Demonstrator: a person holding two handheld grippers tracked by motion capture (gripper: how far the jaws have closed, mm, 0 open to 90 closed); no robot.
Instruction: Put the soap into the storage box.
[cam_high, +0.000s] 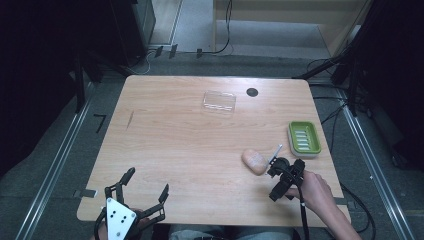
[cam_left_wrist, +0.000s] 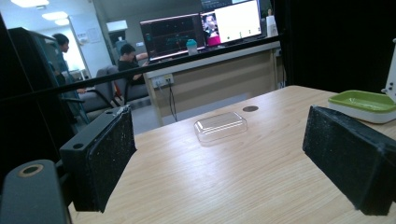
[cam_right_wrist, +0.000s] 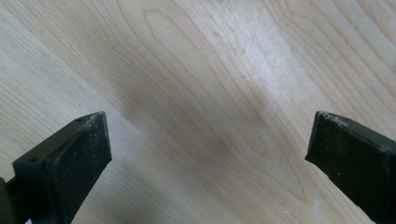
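Note:
A peach oval soap bar (cam_high: 254, 161) lies on the wooden table (cam_high: 190, 145), right of centre. A green soap dish (cam_high: 304, 137) on a white base sits by the right edge; it is also seen as the green dish (cam_left_wrist: 362, 101). A clear plastic lid (cam_high: 219, 101) rests at the far middle, ahead of my left gripper as the clear lid (cam_left_wrist: 220, 126). My right gripper (cam_high: 274, 183) hovers just right of the soap, tilted down at bare wood, open and empty (cam_right_wrist: 208, 144). My left gripper (cam_high: 148, 181) stands open and empty near the front left edge (cam_left_wrist: 224, 154).
A round black hole (cam_high: 252, 92) marks the table's far side, right of the lid. Cables run over the floor beyond the table. In the left gripper view, a counter with monitors and seated people stands behind the table.

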